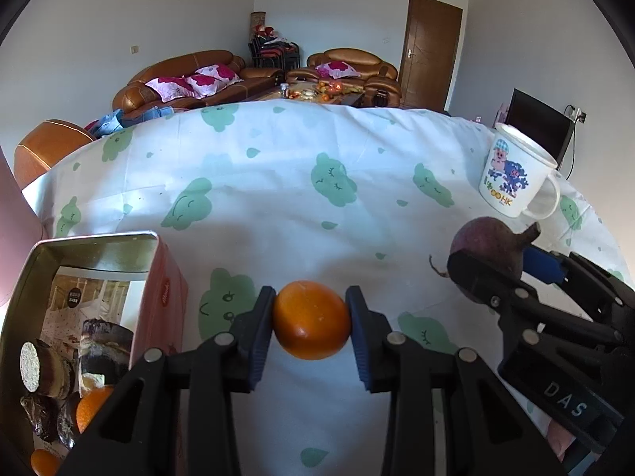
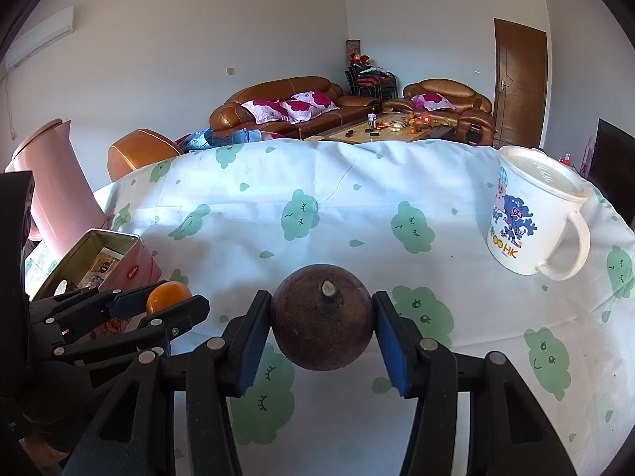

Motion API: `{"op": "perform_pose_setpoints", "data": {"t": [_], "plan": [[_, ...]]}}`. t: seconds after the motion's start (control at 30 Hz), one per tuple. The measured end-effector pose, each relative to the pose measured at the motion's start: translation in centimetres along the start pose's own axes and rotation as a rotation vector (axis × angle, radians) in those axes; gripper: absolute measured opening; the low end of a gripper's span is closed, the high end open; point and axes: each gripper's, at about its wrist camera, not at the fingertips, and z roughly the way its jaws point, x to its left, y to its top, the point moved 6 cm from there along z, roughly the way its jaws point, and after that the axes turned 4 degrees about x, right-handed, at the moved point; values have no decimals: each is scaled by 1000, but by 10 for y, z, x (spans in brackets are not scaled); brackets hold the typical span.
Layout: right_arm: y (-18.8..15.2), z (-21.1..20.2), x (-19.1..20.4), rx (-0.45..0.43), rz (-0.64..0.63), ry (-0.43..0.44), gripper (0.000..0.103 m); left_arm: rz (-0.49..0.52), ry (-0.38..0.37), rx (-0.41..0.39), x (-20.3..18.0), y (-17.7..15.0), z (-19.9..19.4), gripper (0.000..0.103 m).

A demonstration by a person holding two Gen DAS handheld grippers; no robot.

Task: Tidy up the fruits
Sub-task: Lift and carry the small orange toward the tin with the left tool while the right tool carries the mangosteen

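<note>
The left gripper [image 1: 311, 319] pinches a round orange [image 1: 311, 319] just beside the open pink tin [image 1: 95, 244]. The right gripper [image 2: 322, 323] clamps a dark purple fruit [image 2: 322, 323], stem stub facing the camera, above the tablecloth [image 2: 357, 214]

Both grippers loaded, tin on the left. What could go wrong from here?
1. The orange is round and held only at its sides by the left gripper; it may slip.
2. The tin already holds oranges, so the drop could bounce.
3. The right gripper with the dark fruit sits close; the arms may clash.
</note>
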Motion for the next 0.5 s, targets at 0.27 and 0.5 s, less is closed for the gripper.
{"op": "perform_pose_setpoints", "data": {"t": [0.27,0.5], "plan": [[-1,-6,1,-26,11,4,53,11,-4,-57,-2,-2,-12,37],[-3,-15,3,-53,11,8,53,12,6,-94,-2,-4,-21,37]]}}
